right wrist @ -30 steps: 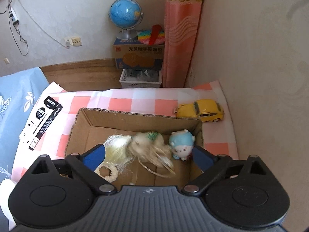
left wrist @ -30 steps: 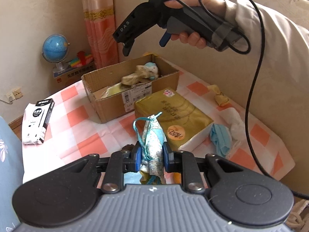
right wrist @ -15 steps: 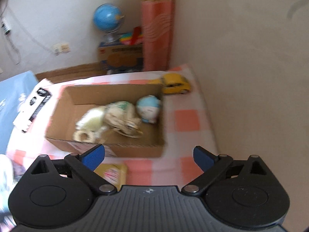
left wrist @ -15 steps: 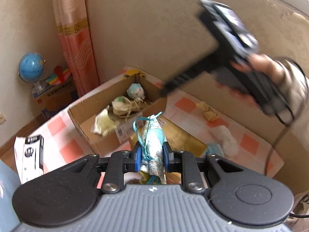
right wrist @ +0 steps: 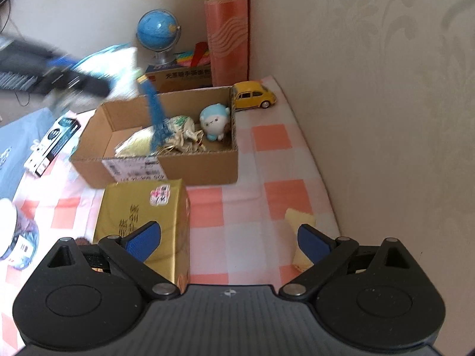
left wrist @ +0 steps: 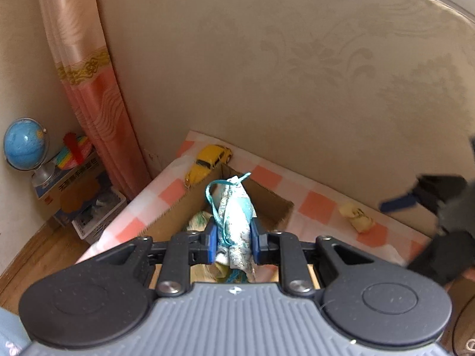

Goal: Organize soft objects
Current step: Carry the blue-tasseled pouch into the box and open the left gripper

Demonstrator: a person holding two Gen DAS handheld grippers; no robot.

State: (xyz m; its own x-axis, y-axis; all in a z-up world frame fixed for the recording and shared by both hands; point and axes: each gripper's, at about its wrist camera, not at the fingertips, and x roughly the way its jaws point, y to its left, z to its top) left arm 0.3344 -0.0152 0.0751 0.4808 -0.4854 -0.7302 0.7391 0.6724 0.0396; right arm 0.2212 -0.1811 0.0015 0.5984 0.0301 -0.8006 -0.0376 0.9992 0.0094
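the left gripper (left wrist: pixel 232 243) had its jaws closed tight on a small pouch (left wrist: pixel 234 222) of pale blue and silvery patterned cloth, crumpled and upright between the blue pads, with a teal cord looping out of its top and a blue tassel hanging below it in the right wrist view. directly beyond and beneath those jaws sat the open cardboard box (left wrist: pixel 268 198), so the pouch hung over its inside without touching it. inside the box lay a cream drawstring bag (right wrist: pixel 181 135), a yellowish soft piece and a round light-blue plush toy (right wrist: pixel 214 122) against the far corner. past the box's far end stood a yellow toy car (left wrist: pixel 207 161) on the checked cloth of the bench (left wrist: pixel 319 204).

the right gripper (right wrist: pixel 228 241) had its jaws spread wide, gripping nothing. between them lay only bare checked cloth. a gold box (right wrist: pixel 142 210) sat just behind the left pad, and a yellow soft piece (right wrist: pixel 298 218) lay just beyond the right pad, partly hidden by it.
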